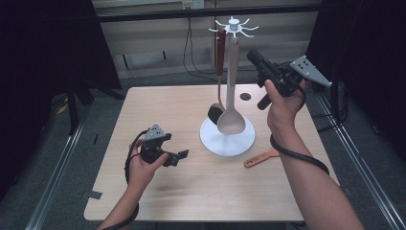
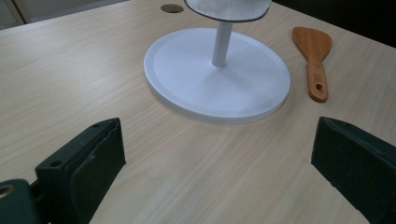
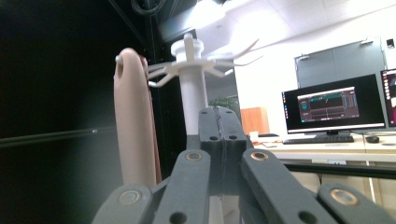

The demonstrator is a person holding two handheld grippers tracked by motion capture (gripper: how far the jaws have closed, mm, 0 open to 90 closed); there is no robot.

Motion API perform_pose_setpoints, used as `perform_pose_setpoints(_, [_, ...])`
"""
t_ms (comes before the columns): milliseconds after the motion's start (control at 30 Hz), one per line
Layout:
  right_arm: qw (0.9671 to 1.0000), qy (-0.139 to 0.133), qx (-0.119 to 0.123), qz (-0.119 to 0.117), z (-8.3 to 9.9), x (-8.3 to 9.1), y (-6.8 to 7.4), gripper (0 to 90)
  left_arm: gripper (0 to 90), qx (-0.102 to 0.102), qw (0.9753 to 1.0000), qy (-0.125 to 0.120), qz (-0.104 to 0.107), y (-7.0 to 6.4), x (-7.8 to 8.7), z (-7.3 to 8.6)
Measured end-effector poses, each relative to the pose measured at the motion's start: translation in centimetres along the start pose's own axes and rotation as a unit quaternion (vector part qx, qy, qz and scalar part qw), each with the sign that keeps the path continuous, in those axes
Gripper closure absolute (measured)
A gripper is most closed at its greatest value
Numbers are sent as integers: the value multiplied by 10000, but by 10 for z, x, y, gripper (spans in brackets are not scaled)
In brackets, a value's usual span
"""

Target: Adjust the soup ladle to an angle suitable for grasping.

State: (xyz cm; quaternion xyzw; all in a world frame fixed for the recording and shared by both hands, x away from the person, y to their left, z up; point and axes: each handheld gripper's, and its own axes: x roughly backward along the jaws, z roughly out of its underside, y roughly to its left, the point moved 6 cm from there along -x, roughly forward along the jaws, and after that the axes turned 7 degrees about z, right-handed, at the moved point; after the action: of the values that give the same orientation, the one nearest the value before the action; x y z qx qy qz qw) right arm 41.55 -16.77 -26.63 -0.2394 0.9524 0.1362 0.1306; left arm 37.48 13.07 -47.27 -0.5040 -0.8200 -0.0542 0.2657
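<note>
- The right gripper (image 1: pixel 255 56) is hovering high over the far right part of the table (image 1: pixel 158 191), just right of the top of the white utensil stand (image 1: pixel 228 136), with its jaws pressed together and nothing between them.
- In the right gripper view, the closed jaws are pointing at the stand's post just below its hook crown (image 3: pixel 194 63).
- A beige spoon (image 1: pixel 231 115) is hanging from one of the hooks, its bowl resting low over the stand's round base; in the right gripper view its handle is showing just left of the post.
- A second utensil with a reddish-brown handle (image 1: pixel 220 52) is hanging just left of the spoon, its dark head (image 1: pixel 215 114) sitting near the base.
- The left gripper (image 1: pixel 178 156) is hovering low over the near left part of the table, well apart from the stand, with its jaws spread wide and empty.
- In the left gripper view, the open jaws are facing the stand's base across bare wood.
- An orange wooden spatula (image 1: pixel 261 158) is lying flat on the table just right of the base, on its near side.
</note>
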Motion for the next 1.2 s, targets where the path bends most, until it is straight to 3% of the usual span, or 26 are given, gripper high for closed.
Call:
perform_pose_setpoints(333, [9994,-260,24,239,-17,-10,3,900,26,-47,10000,52,32,-2,-2,1])
perform_pose_setpoints(600, [9990,-415,42,186,-28,-14,8,900,26,-3,10000,54,25,-1,-2,2])
perform_pose_setpoints(1200, [9990,-286,318,-103,-26,-18,28,900,26,-73,9999,93,45,-3,-4,2])
